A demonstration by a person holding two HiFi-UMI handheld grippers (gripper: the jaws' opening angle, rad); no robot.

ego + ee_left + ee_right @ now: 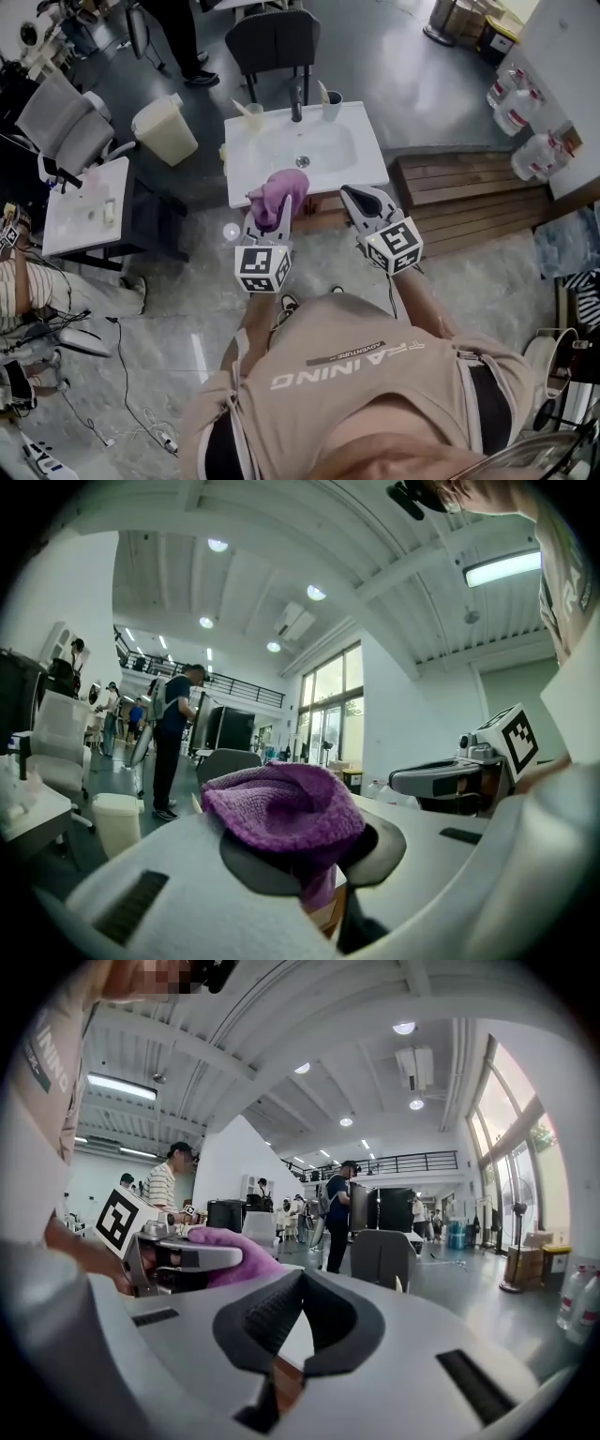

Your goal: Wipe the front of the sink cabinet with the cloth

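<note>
Overhead, left tool (270,221) pinching purple cloth (278,193), right tool (356,195) closed (empty), sink (367,142) just ahead.

Two grippers are in view, the left gripper (270,217) and the right gripper (361,199); one purple cloth (278,192); one sink (367,161); two cups (253,114) (332,103); one chair (272,42); one bin (164,129).

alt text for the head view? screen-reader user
Seen from above, a person faces a white sink, the left gripper shut on a purple cloth at the sink's front edge, the right gripper shut and empty beside it. A chair stands behind the sink.
</note>
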